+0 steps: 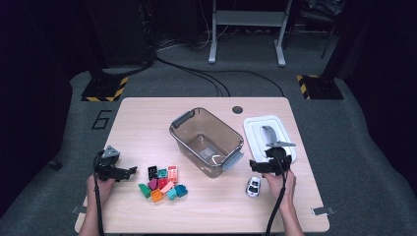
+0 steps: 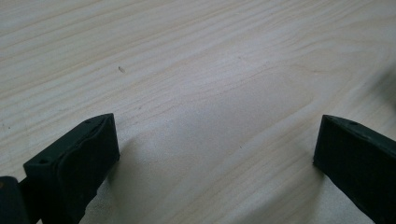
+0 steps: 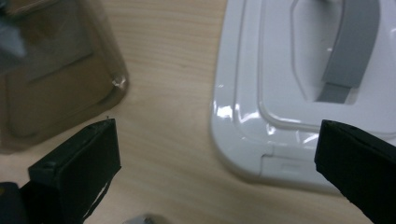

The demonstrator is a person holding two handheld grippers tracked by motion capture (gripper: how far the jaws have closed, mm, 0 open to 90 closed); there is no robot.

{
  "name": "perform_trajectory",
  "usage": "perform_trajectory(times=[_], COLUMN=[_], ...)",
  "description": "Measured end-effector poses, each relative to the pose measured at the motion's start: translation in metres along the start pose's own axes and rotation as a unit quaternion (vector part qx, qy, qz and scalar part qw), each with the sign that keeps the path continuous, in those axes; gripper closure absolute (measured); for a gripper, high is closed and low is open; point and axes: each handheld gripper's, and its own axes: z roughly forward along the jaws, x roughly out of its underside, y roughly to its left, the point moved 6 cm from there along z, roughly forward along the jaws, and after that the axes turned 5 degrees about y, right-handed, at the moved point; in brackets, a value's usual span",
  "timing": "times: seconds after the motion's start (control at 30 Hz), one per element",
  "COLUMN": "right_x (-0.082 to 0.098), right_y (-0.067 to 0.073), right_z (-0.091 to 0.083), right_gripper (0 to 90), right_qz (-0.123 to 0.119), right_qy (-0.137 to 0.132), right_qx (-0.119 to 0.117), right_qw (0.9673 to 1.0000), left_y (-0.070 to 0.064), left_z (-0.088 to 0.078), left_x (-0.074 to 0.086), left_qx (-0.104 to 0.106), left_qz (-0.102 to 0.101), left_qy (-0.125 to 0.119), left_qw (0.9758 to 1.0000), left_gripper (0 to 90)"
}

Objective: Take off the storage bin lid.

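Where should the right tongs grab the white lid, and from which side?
Likely the grey handle arching over the white lid, taken from above with the jaws across its narrow width. The lid lies flat on the table, so its edges offer little purchase.

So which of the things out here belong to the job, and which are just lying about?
In the job, by the look of it:
- clear bin
- white lid
- toy bricks
- toy car, beside the right hand-held gripper

Lying about:
- floor cables
- metal stand
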Motion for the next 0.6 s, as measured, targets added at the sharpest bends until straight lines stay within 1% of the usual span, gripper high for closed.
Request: perform_trajectory(times=[0.03,0.2,0.23,0.27,0.37,0.4,0.47,0.53,0.57,0.6], right_x=[0.004,0.025,0.03,0.037,0.052,0.056,0.064,0.069,0.071,0.073], right_y=[0.002,0.024,0.029,0.033,0.043,0.046,0.051,0.054,0.055,0.055], right_z=[-0.001,-0.007,-0.007,-0.008,-0.009,-0.009,-0.007,-0.007,-0.008,-0.008], right_gripper=[0.0,0.0,0.6,2.6,9.2,12.3,15.8,20.3,22.8,23.9], right_qz=[-0.009,-0.016,-0.02,-0.026,-0.024,-0.026,-0.035,-0.033,-0.034,-0.04], right_qy=[0.0,0.003,0.006,0.007,0.0,-0.005,-0.008,-0.014,-0.018,-0.019], right_qx=[-0.001,-0.013,-0.011,-0.004,-0.009,-0.006,0.016,0.023,0.031,0.036], right_qw=[1.0,0.9998,0.9997,0.9996,0.9997,0.9996,0.9992,0.9991,0.9988,0.9984], left_y=[0.0,0.0,0.0,0.0,0.0,0.0,0.0,0.0,0.0,0.0], left_z=[0.0,0.0,0.0,0.0,0.0,0.0,0.0,0.0,0.0,0.0], left_x=[0.0,0.0,0.0,0.0,0.0,0.0,0.0,0.0,0.0,0.0], left_qx=[0.0,0.0,0.0,0.0,0.0,0.0,0.0,0.0,0.0,0.0], left_qz=[0.0,0.0,0.0,-0.001,-0.001,-0.001,-0.001,-0.001,-0.001,-0.001], left_qy=[0.0,0.0,0.0,-0.001,0.0,0.0,0.0,0.0,0.0,0.0], left_qw=[1.0,1.0,1.0,1.0,1.0,1.0,1.0,1.0,1.0,1.0], left_gripper=[0.0,0.0,0.0,0.0,0.0,0.0,0.0,0.0,0.0,0.0])
